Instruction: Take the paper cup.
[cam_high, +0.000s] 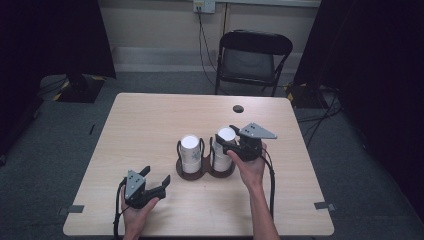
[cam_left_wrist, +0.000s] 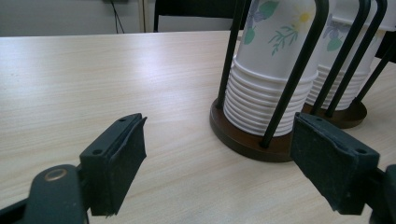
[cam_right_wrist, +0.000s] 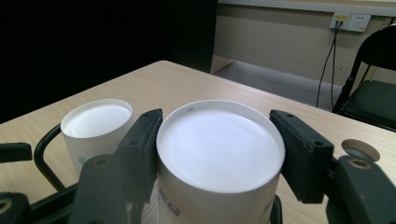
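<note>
A brown two-bay cup holder (cam_high: 192, 173) with black wire posts stands mid-table and carries two stacks of upturned white paper cups. My right gripper (cam_high: 226, 138) is shut on the top cup (cam_high: 226, 133) of the right stack (cam_high: 222, 160). In the right gripper view its pads press on both sides of that cup (cam_right_wrist: 219, 140), with the left stack (cam_right_wrist: 95, 121) beside it. My left gripper (cam_high: 156, 175) rests open near the table's front left. In the left gripper view its jaws (cam_left_wrist: 224, 156) hold nothing and point at the flower-printed left stack (cam_left_wrist: 271, 88) and the holder base (cam_left_wrist: 243, 137).
The light wood table (cam_high: 150, 120) has a round cable hole (cam_high: 238, 108) near its far edge. A black folding chair (cam_high: 252, 55) stands beyond the table. Cables trail from both grippers toward the front edge. Bare tabletop lies left of and behind the holder.
</note>
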